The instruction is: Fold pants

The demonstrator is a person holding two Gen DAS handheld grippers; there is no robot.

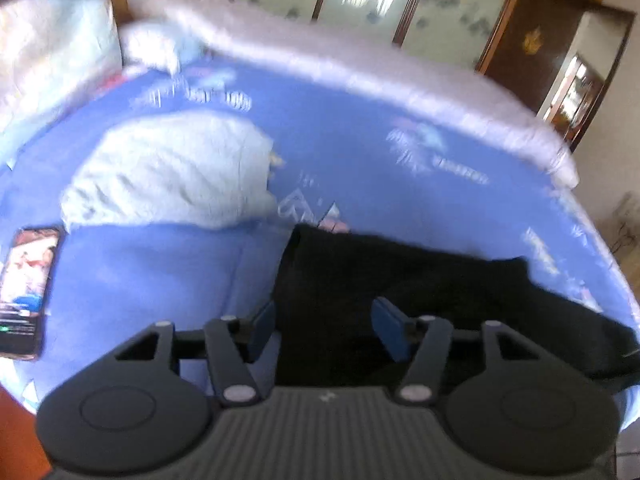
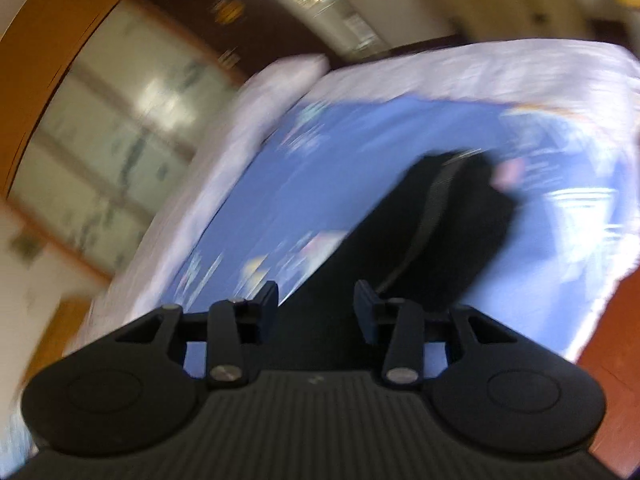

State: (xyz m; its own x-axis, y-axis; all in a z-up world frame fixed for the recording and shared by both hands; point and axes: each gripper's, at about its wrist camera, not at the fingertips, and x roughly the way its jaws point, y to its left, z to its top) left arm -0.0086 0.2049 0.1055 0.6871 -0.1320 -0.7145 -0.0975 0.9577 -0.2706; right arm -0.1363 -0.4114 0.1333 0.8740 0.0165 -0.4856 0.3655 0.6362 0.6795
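L gripper [image 1: 324, 328]: wide apart, empty, over black pants [image 1: 400, 280] | R gripper [image 2: 316, 308]: same

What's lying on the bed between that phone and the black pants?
Only bare blue bedsheet lies between the phone and the black pants; the left wrist view shows it. A pale crumpled cloth sits farther back, not between them.
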